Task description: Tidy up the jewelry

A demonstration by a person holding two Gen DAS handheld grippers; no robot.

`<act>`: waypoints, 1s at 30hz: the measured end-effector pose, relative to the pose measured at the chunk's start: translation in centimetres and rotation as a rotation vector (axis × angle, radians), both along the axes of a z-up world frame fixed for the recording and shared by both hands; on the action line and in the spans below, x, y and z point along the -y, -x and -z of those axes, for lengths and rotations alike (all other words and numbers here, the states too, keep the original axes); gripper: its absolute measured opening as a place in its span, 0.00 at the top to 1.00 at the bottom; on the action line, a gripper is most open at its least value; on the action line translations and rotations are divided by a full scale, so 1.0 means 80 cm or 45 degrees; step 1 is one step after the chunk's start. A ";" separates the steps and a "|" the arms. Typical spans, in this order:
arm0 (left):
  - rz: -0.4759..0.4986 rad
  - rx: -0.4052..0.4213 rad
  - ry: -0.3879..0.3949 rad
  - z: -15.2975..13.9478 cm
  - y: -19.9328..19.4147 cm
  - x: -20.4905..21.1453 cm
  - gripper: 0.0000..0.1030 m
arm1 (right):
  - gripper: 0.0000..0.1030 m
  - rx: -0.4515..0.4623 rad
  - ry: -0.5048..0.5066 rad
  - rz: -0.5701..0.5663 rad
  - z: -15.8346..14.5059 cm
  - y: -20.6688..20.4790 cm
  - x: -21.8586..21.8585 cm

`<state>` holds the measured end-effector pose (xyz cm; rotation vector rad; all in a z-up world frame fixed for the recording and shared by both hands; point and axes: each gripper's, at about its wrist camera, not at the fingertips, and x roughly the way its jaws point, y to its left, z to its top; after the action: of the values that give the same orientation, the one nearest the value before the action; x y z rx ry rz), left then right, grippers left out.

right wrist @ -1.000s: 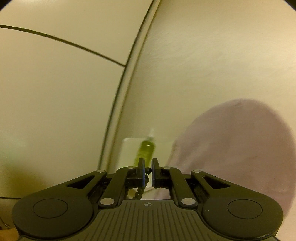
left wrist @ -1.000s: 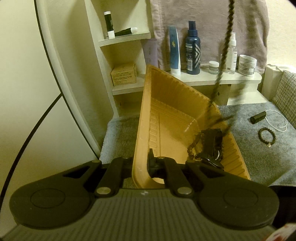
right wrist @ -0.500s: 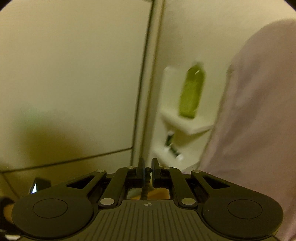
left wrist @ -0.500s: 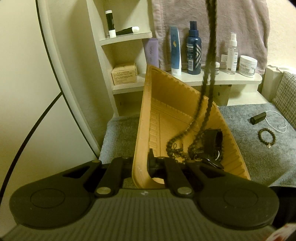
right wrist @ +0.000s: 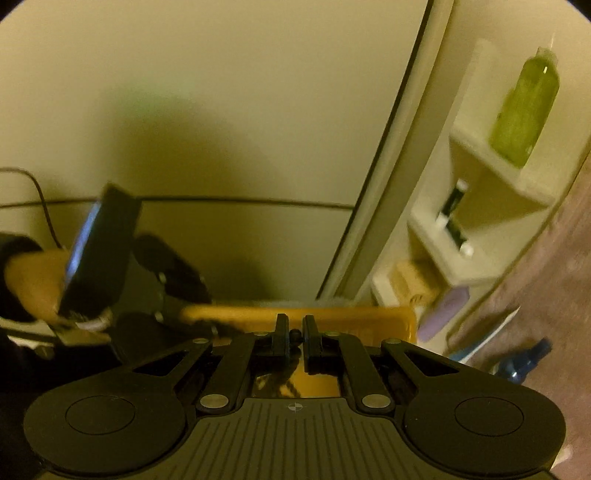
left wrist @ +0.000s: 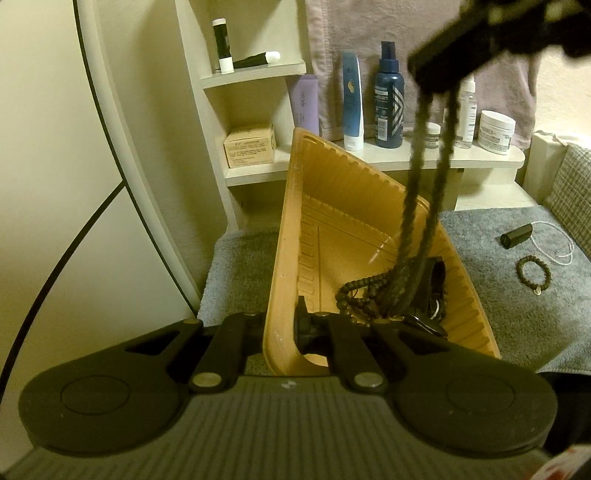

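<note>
My left gripper (left wrist: 282,326) is shut on the near rim of an orange tray (left wrist: 291,236) and holds it tilted over the grey mat. My right gripper (right wrist: 294,334) is shut on a dark bead necklace (left wrist: 413,184). It hangs from the upper right in the left wrist view, and its lower end piles up in the tray (right wrist: 332,314) beside a black watch (left wrist: 434,291). A beaded bracelet (left wrist: 533,271), a white cord necklace (left wrist: 554,245) and a small black tube (left wrist: 517,234) lie on the mat to the right.
The grey mat (left wrist: 517,306) covers the counter. White shelves (left wrist: 255,74) behind hold bottles, jars and a cardboard box (left wrist: 250,146). A curved mirror edge (left wrist: 110,147) runs along the left. A pink towel (left wrist: 369,29) hangs at the back.
My right gripper has come down towards the tray, and more of the necklace has piled up inside it. The left gripper and tray have stayed put.
</note>
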<state>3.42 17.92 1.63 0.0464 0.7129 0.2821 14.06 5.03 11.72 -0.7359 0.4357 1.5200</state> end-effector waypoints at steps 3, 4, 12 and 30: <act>0.000 0.000 0.000 0.000 0.000 0.000 0.95 | 0.93 -0.027 0.045 0.012 0.023 -0.010 -0.008; -0.001 0.001 0.001 0.000 0.000 0.000 0.95 | 0.93 -0.047 0.074 0.020 0.032 -0.014 -0.011; -0.006 -0.003 0.007 0.001 0.001 -0.001 0.95 | 0.93 -0.210 0.059 0.105 0.067 -0.028 0.000; -0.007 -0.002 0.006 0.001 0.000 -0.002 0.95 | 0.50 -0.470 -0.369 0.939 0.113 -0.035 0.187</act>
<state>3.39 18.06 1.53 0.0405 0.7157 0.2859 16.89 -9.96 2.66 -0.0319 0.6571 0.9741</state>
